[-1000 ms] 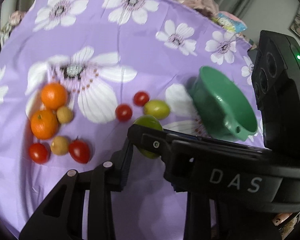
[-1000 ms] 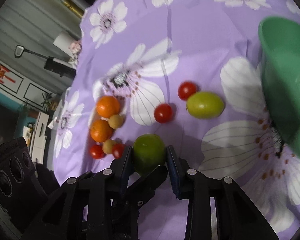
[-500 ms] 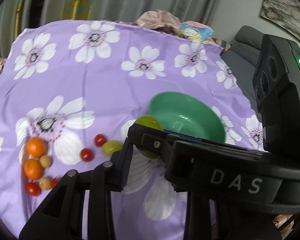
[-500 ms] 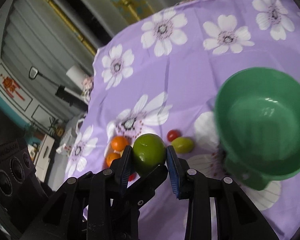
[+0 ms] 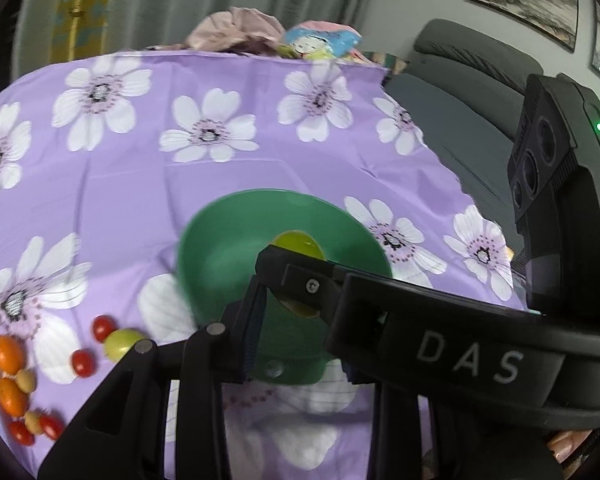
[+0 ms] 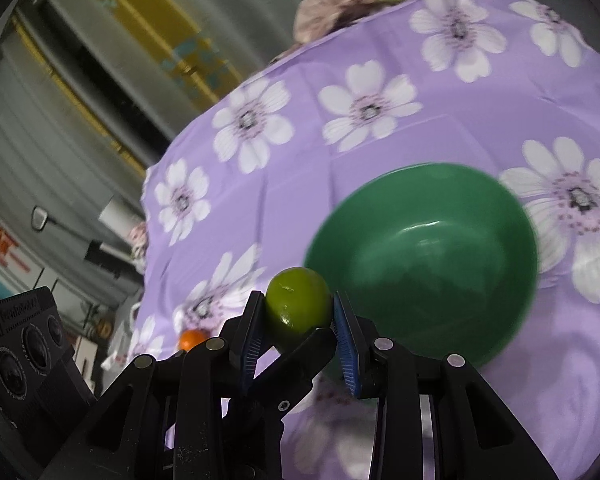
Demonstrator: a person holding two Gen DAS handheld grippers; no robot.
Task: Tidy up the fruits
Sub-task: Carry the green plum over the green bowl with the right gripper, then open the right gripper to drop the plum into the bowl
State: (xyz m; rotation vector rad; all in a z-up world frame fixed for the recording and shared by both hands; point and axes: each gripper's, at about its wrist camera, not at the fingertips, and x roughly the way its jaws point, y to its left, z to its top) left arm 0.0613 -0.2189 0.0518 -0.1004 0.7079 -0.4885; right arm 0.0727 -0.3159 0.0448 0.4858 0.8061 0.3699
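Observation:
My right gripper [image 6: 298, 334] is shut on a round green fruit [image 6: 298, 302] and holds it in the air just left of a green bowl [image 6: 428, 264] that holds nothing. In the left wrist view the right gripper crosses in front, with the same green fruit [image 5: 298, 242] over the green bowl [image 5: 220, 248]. My left gripper's fingers are mostly hidden behind it. On the purple flowered cloth [image 5: 140, 184] at lower left lie another green fruit [image 5: 120, 342], two oranges [image 5: 6, 354], red tomatoes [image 5: 82, 362] and small tan fruits [image 5: 25, 380].
A dark sofa [image 5: 468, 92] stands past the table's right edge. Crumpled cloth and a colourful packet [image 5: 320, 42] lie at the far edge. An orange [image 6: 192, 339] shows left of the right gripper.
The right gripper has risen from the cloth with the green fruit and moved right to the bowl. The loose fruits have dropped away to the lower left.

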